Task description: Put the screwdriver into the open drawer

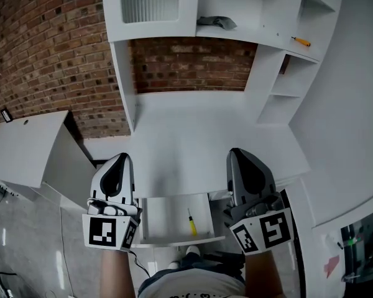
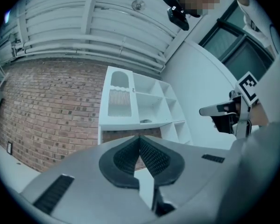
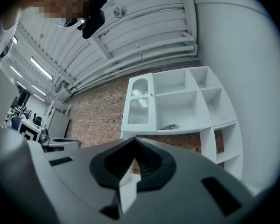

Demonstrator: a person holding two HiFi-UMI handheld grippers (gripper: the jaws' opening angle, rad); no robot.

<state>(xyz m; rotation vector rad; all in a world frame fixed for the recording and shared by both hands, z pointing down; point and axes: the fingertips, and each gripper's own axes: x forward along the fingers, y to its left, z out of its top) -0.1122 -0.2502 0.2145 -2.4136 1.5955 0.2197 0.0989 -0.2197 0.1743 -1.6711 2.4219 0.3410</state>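
A yellow screwdriver [image 1: 191, 222] lay inside the open drawer [image 1: 163, 217] under the white counter [image 1: 193, 144]. The left hand-held gripper [image 1: 120, 159] and right hand-held gripper [image 1: 239, 154] hovered above the drawer's two sides, both clenched shut on nothing.

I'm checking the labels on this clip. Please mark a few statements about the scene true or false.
1. A yellow screwdriver lies inside the open drawer. True.
2. The left tongs grip a screwdriver. False: they are shut on nothing.
3. A second screwdriver lies on the right shelf. True.
4. The grey cloth lies in the drawer. False: it lies up on the middle shelf.
5. The right tongs are wide open. False: they are shut and empty.
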